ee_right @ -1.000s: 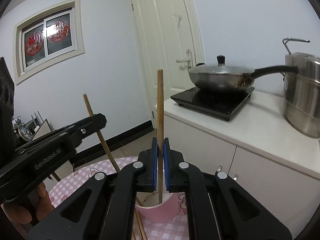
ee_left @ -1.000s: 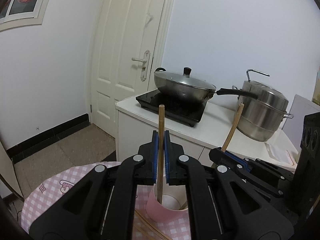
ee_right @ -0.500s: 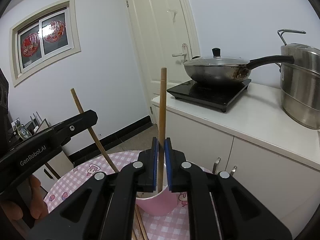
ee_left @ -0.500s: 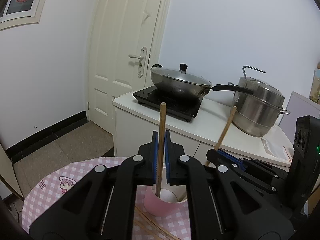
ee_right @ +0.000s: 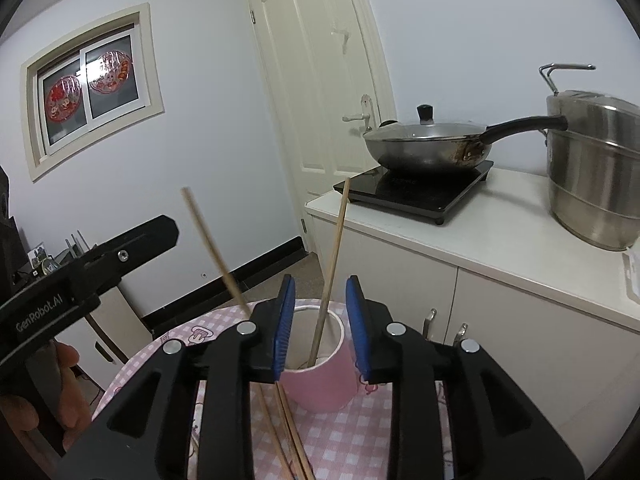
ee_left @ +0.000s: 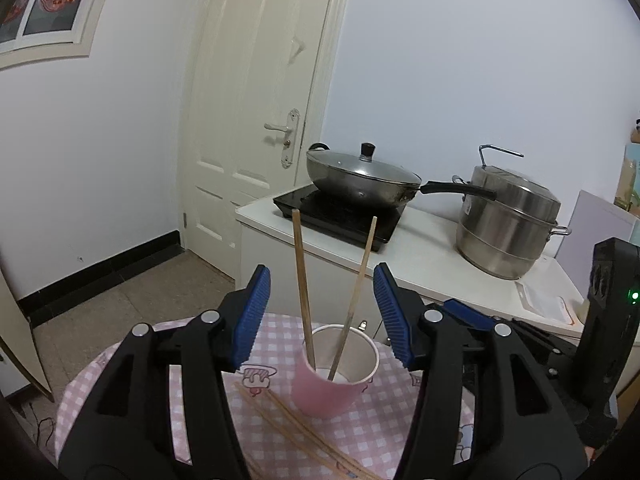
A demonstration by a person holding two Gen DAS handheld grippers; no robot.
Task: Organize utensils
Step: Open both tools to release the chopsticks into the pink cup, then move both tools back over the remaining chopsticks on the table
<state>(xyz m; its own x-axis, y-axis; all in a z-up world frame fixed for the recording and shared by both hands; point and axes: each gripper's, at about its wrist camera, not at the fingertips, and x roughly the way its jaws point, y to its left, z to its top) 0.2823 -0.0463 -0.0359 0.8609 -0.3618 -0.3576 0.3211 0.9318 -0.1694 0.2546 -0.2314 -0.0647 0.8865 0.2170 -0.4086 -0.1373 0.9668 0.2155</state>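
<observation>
A pink paper cup (ee_left: pixel 334 376) stands on the pink checked table (ee_left: pixel 120 376). Two wooden chopsticks stand in it: one (ee_left: pixel 303 292) leans left, the other (ee_left: pixel 356 296) leans right. My left gripper (ee_left: pixel 320 312) is open, its blue pads on either side of the chopsticks, touching neither. In the right wrist view my right gripper (ee_right: pixel 320 320) is open around the cup (ee_right: pixel 320 376) and the upright chopstick (ee_right: pixel 330 272); the other chopstick (ee_right: pixel 216 252) leans left. Loose chopsticks (ee_left: pixel 296 428) lie on the table in front of the cup, also in the right wrist view (ee_right: pixel 286 428).
A white counter (ee_left: pixel 420 256) behind the table carries a black induction hob with a lidded wok (ee_left: pixel 362 178) and a steel steamer pot (ee_left: pixel 506 224). A white door (ee_left: pixel 256 112) is behind. The left gripper's body (ee_right: pixel 80 276) fills the left of the right wrist view.
Both grippers were shut on a chopstick held over the cup. Both have opened and let go; the two chopsticks now stand in the cup. Both grippers drew back slightly.
</observation>
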